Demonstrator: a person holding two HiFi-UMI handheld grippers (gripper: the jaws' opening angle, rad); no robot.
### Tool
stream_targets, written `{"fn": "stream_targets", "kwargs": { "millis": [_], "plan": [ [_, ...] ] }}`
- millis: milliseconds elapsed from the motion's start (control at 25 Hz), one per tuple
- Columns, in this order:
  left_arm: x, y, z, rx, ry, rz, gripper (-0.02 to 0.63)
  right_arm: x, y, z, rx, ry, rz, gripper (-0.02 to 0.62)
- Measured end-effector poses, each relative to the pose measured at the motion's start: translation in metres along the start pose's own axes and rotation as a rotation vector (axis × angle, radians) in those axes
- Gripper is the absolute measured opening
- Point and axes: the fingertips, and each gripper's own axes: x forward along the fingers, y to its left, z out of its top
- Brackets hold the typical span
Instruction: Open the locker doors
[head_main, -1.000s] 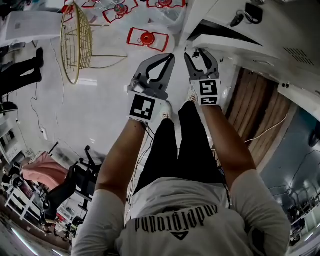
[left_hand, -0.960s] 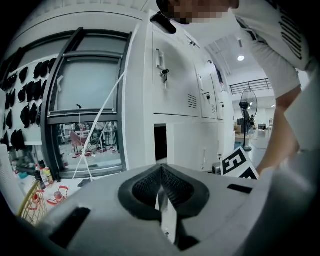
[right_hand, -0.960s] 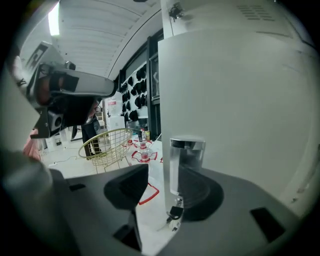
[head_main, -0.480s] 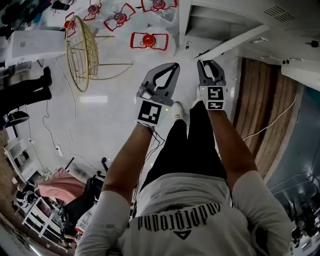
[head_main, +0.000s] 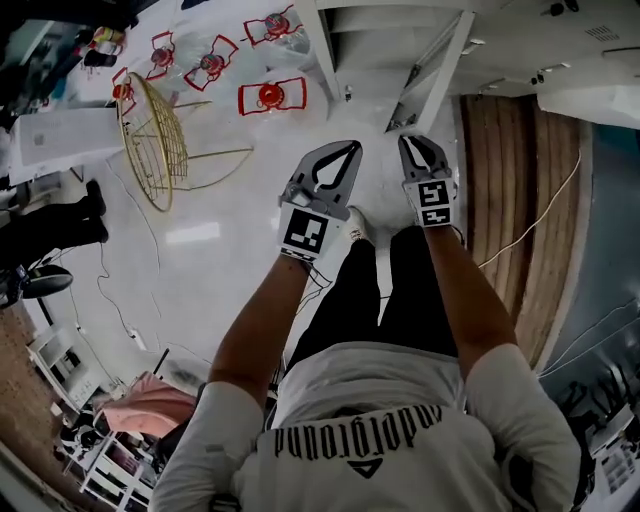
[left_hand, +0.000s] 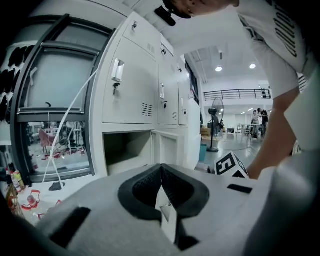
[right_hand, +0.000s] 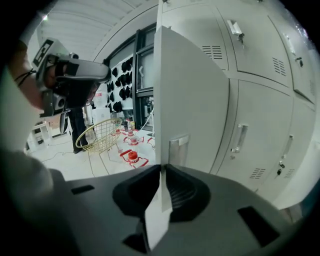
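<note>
White lockers (head_main: 385, 25) run along the top of the head view, with one door (head_main: 441, 68) swung out edge-on and open compartments behind it. In the right gripper view that open door (right_hand: 195, 100) stands just ahead, beside closed doors (right_hand: 260, 130) with handles. My right gripper (head_main: 414, 141) (right_hand: 162, 168) has just been closing. Its tips now meet with nothing between them, short of the door's edge. My left gripper (head_main: 349, 148) (left_hand: 161, 166) is shut and empty. It points at the lockers (left_hand: 132, 85), whose bottom compartment (left_hand: 125, 150) is open.
A gold wire basket (head_main: 155, 125) and red stands (head_main: 268, 96) lie on the white floor to the left. Right of my legs, a cable (head_main: 540, 215) crosses wooden boards (head_main: 515, 150). A fan (left_hand: 216, 122) and people (left_hand: 257, 120) are far down the hall.
Both grippers have drawn back from the lockers. The right jaws stood open beside the door a second ago and are now closed. The left gripper has stayed shut.
</note>
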Motion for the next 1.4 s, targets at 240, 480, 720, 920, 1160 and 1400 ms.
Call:
{"fn": "stream_targets", "kwargs": {
  "millis": [240,480,720,920,1160,1400],
  "plan": [
    [0.033,-0.030,0.012,-0.031,-0.010,-0.037,0.008,-0.035,-0.034,-0.020,0.019,0.006,-0.011,0.038],
    [0.064,-0.067,0.016,-0.054,0.006,-0.068,0.008,-0.063,-0.080,-0.043,0.047,0.020,-0.012,0.032],
    [0.088,-0.093,0.031,-0.064,0.003,-0.069,0.008,-0.084,-0.130,-0.060,0.060,0.036,-0.026,0.032],
    [0.105,-0.104,0.045,-0.054,-0.001,-0.061,0.008,-0.092,-0.155,-0.064,0.066,0.052,-0.035,0.031],
    [0.112,-0.107,0.055,-0.061,0.002,-0.034,0.008,-0.096,-0.169,-0.062,0.066,0.038,-0.037,0.056],
    [0.111,-0.118,0.082,-0.022,-0.026,-0.024,0.008,-0.125,-0.172,-0.011,0.059,-0.056,-0.007,0.135]
  ]
}}
